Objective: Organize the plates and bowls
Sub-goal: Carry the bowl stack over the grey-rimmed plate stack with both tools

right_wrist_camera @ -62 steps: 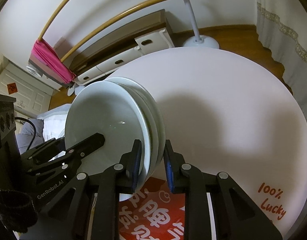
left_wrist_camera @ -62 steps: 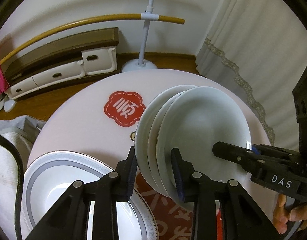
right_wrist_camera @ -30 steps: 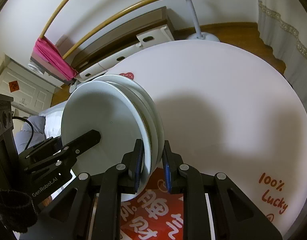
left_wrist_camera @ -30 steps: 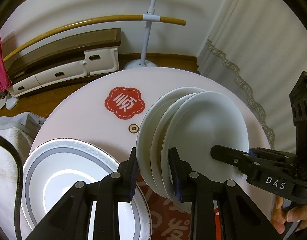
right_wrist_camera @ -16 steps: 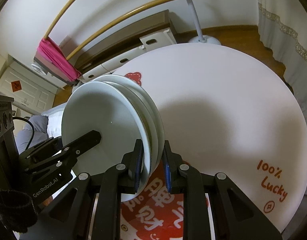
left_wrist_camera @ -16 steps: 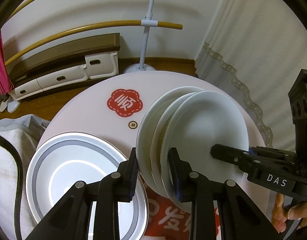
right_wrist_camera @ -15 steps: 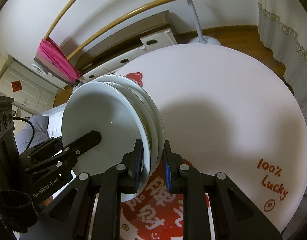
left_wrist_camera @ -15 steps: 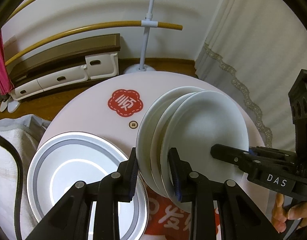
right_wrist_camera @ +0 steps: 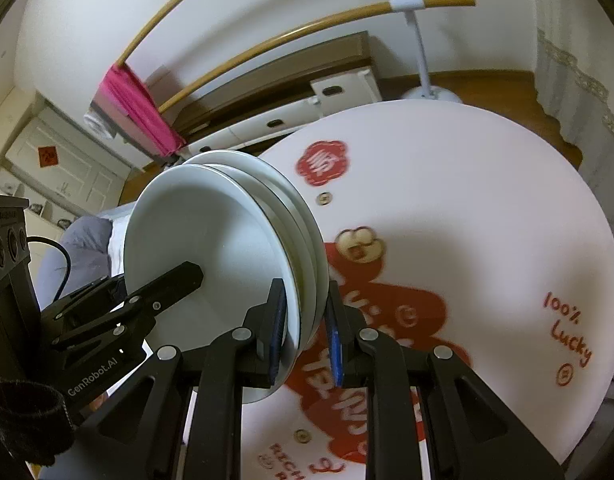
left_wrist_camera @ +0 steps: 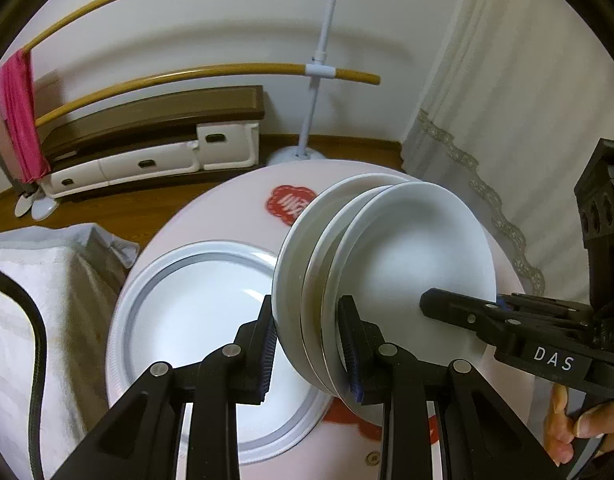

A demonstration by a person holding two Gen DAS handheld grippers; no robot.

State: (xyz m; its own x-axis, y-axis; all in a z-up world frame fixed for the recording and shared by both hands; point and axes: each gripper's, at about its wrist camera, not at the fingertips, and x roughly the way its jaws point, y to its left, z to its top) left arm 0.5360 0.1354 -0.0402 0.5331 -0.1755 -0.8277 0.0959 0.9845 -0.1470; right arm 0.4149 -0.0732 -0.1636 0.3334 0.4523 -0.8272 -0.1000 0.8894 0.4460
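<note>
Below my claws lies the round table (right_wrist_camera: pixel 487 200), and under my left claw (left_wrist_camera: pixel 309 348) the big grey-rimmed plate (left_wrist_camera: pixel 179 264). Between both claws hangs the stack of white plates (left_wrist_camera: pixel 411 252), lifted clear: heavy, stiff, glazed-slick and breakable, I judge. Left claw pinches one rim, right claw (right_wrist_camera: pixel 305 332) the opposite, best gripped deep over all rims.

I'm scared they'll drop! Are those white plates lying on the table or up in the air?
In the air. Both grippers pinch the white plates by opposite rims, and the table lies beneath them.
</note>
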